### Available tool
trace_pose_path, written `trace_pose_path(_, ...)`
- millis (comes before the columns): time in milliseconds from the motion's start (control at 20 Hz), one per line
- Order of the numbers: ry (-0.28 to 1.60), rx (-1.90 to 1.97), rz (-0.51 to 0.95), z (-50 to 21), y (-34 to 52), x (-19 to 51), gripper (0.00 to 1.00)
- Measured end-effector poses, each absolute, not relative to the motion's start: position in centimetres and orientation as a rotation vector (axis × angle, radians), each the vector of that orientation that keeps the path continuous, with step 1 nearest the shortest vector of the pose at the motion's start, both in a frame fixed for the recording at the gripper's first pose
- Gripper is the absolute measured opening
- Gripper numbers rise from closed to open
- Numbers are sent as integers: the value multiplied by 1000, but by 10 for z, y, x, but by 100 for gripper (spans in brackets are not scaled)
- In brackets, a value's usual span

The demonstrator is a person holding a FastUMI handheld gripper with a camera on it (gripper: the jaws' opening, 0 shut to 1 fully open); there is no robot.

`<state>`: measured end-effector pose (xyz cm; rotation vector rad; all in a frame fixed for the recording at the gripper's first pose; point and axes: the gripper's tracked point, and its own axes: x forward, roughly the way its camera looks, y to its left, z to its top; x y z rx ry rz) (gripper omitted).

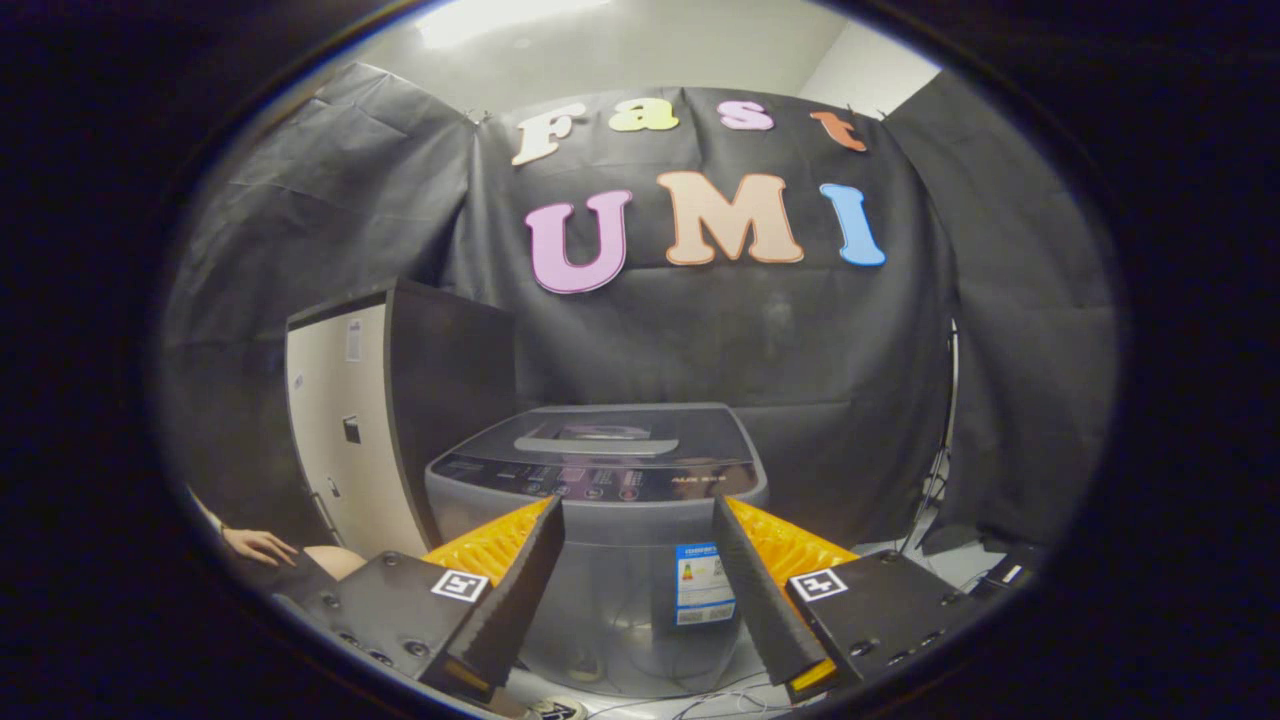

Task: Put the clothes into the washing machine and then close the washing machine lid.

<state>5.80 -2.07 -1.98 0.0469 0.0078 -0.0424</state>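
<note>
A: Gripper view first, left to right, with the washing machine (597,480) as your landmark. What sits left of it?

B: Low and far left of the machine you have a person's hand (258,545) resting near the floor. Closer in, just left of the machine, stands a tall cabinet (345,430) with a pale front and dark side, rising above the machine's top.

A: And the machine itself?

B: It is a grey top-loader against the black cloth wall. Its lid (600,432) lies flat and closed, the control panel (600,480) runs across the front edge, and a sticker (703,583) sits on the front face.

A: Your claw?

B: Your gripper (636,530) is released: the fingers are spread wide with nothing between them, and the machine's front shows through the gap, just beyond the tips.

A: Right of the machine?

B: Cables (935,480) hang down the cloth and trail along the floor.
</note>
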Motion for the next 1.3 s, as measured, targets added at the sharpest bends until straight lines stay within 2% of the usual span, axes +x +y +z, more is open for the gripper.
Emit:
trace_pose_path(200, 69, 63, -42, -33, -20, 53, 93)
trace_pose_path(1300, 1, 41, -85, -17, -26, 12, 93)
